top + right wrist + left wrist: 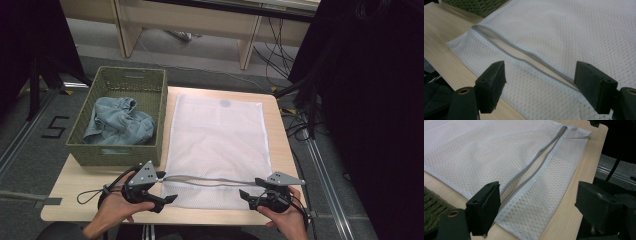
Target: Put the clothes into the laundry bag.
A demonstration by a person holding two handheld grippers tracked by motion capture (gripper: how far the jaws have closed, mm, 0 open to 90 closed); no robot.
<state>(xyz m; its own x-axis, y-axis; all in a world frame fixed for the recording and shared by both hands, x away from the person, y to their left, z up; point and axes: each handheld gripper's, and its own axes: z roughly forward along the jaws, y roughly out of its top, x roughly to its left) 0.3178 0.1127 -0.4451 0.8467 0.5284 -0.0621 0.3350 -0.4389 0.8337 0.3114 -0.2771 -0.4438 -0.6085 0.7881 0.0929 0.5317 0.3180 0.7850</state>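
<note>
Across the near edge of the table [75,185] lies a white mesh laundry bag [215,135], its grey zipper [210,180] running side to side and partly unzipped. Left gripper [162,187] and right gripper [250,192] face each other at the zipper's two ends, jaws wide, holding nothing. A blue garment [117,122] waits in the green basket [155,107], nearer the left.

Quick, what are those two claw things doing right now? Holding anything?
Left gripper: open, holding nothing, over the mesh bag at its zipper.
Right gripper: open, holding nothing, over the same zipper.
</note>
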